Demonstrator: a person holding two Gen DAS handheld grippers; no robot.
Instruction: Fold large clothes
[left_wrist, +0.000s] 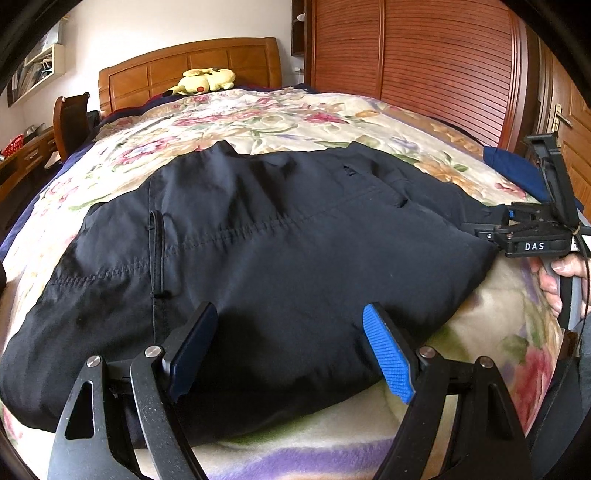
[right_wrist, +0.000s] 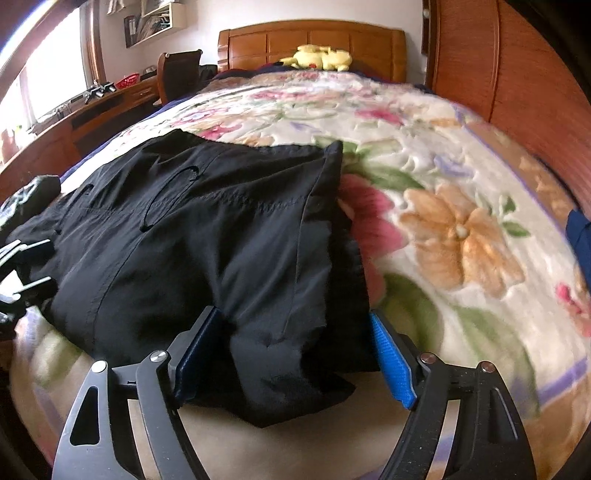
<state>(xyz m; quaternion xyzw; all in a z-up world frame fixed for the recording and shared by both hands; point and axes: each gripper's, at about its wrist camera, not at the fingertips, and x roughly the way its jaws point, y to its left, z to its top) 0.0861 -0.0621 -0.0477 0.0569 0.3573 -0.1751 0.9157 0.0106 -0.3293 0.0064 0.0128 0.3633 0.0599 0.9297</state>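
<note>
1. big black woven-fabric garment is lying folded on the cream floral fleece blanket covering the bed
2. left gripper jaws spread wide, hovering over its near edge, gripping nothing
3. right gripper jaws let go, cloth corner lying loose between them

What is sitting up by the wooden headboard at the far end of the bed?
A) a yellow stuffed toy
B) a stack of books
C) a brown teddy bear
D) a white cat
A: a yellow stuffed toy lies against the headboard, beyond the flowered blanket and the black clothes.
</note>
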